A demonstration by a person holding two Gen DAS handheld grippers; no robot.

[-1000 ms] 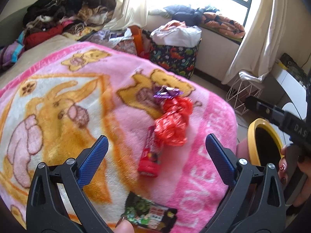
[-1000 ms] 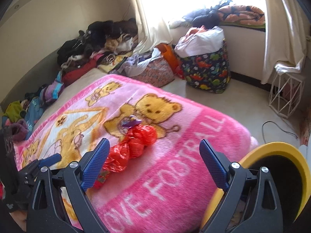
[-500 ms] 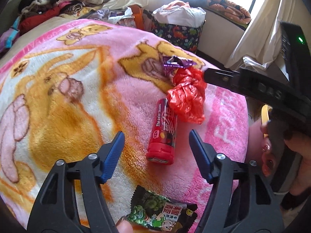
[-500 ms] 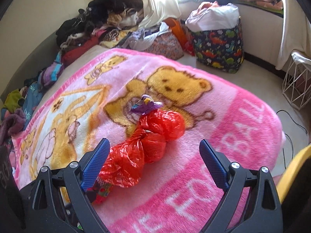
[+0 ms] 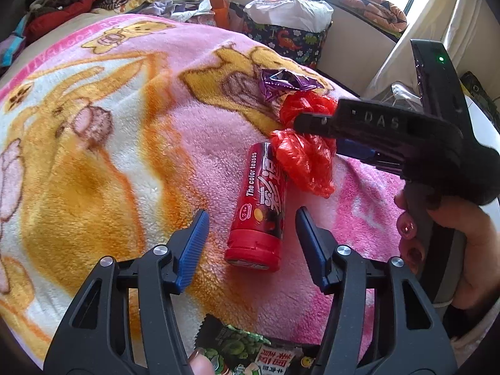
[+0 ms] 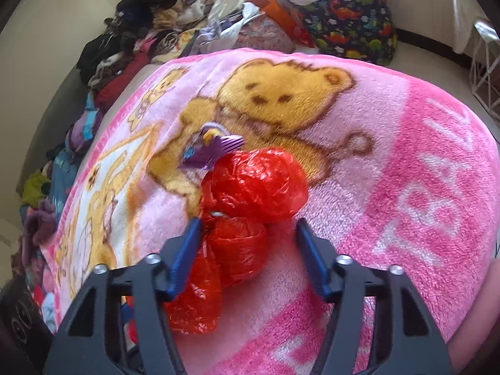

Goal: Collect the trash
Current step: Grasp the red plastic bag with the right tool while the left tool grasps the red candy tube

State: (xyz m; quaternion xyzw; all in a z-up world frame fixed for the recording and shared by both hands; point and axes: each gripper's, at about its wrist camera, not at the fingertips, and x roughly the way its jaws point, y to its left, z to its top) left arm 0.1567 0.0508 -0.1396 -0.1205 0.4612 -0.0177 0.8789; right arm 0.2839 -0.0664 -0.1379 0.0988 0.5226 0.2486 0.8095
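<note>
Jaws closing on both my grippers, not yet gripping: left gripper (image 5: 251,243) straddles stiff, slick red candy tube (image 5: 258,212) mid-frame on the blanket (image 5: 93,143)—grip mid-body; right gripper (image 6: 247,250) brackets soft, light red plastic bag (image 6: 247,206)—pinch the bunched middle.

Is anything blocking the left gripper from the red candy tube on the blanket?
Nothing visible does. The red candy tube lies on the blanket straight ahead of the left gripper, whose closing jaws flank its cap end without touching. The red plastic bag touches only its far end.
</note>
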